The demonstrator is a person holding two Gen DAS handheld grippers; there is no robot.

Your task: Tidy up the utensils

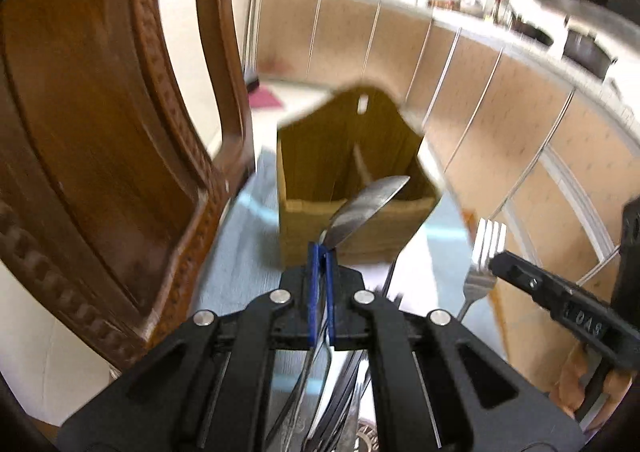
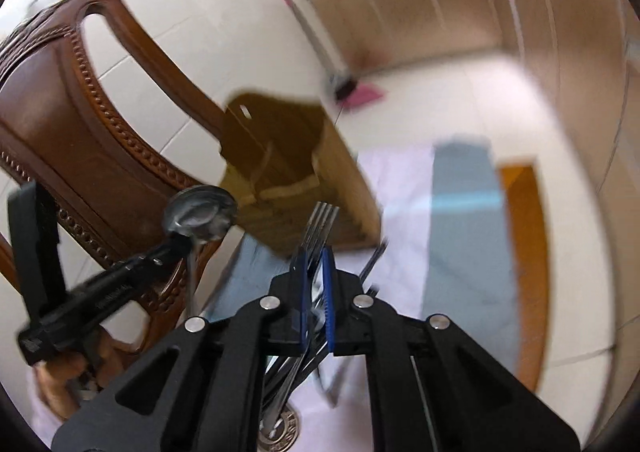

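Left hand-held gripper (image 1: 322,252) clamps a spoon (image 1: 366,208), right hand-held gripper (image 2: 314,256) clamps a fork (image 2: 320,224), both raised near the wooden utensil holder (image 1: 344,172) on the counter (image 1: 240,252), carved chair (image 1: 100,132) at left

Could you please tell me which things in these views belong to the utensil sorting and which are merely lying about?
Job:
- spoon, in left gripper
- fork, in right gripper
- wooden caddy

Lying about:
- chair
- cabinets
- pink mat
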